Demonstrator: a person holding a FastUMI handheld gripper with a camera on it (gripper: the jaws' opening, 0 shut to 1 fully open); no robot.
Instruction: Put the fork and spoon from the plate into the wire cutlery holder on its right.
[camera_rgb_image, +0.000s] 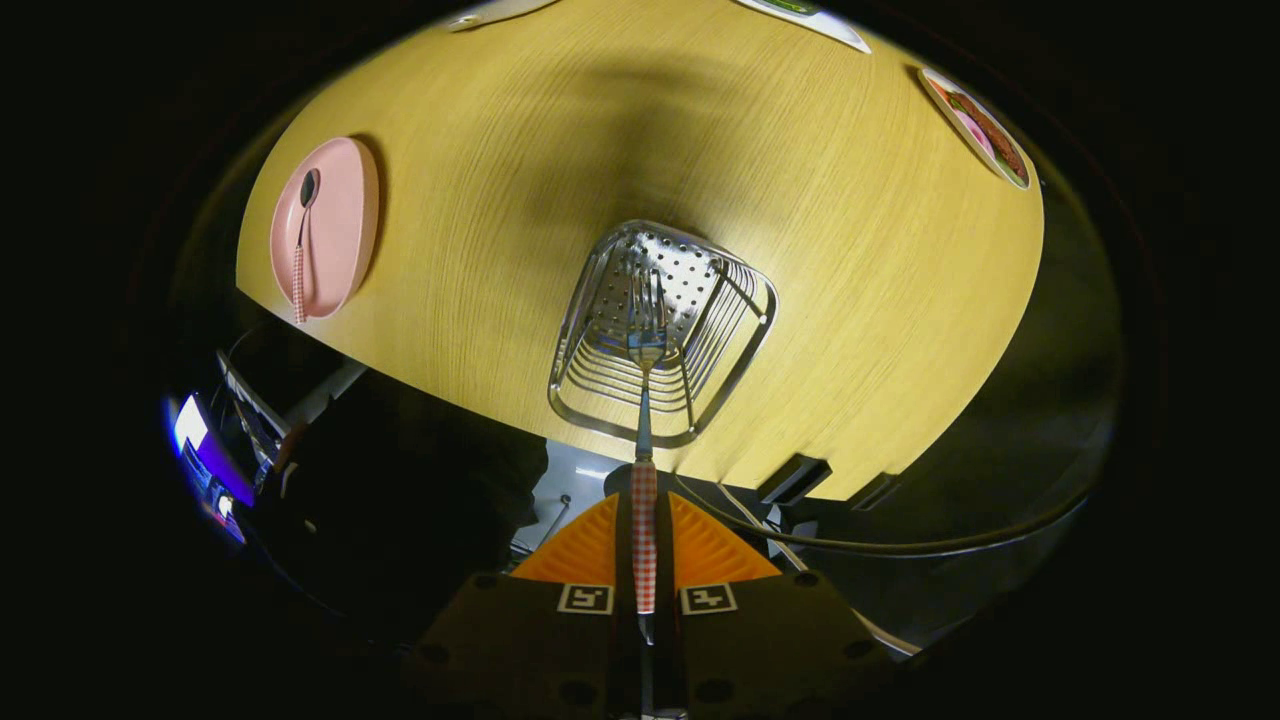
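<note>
Nearest the camera: gripper (644, 570), fingers pressed together on the checked handle of the fork (645, 400), pinching it from both sides. Fork running straight ahead from the fingertips, tines pointing away, head hanging over the open mouth of the wire cutlery holder (662, 330), apparently just inside the rim; hard to tell whether the tines touch the perforated bottom.

Step in hand, by judgement: dropping the fork into the holder. Best done by keeping the shaft lined up with the centre of the basket, lowering until most of the metal is inside the wire walls, then spreading the fingers without any sideways tug, so the handle settles against the rim rather than tipping out. Risk of tines snagging between the wires if brought in at a slant.

Well apart to the left of the gripper and farther off: pink plate (345, 215) near the surface's edge, spoon (303, 240) lying on it, not yet moved.

Pale wooden surface (850, 300), rounded at the edge. Beyond the holder to the right, a patterned dish (985, 130). Dark surroundings below, with cables (800, 540) and a glowing screen (195, 440) to the left.
</note>
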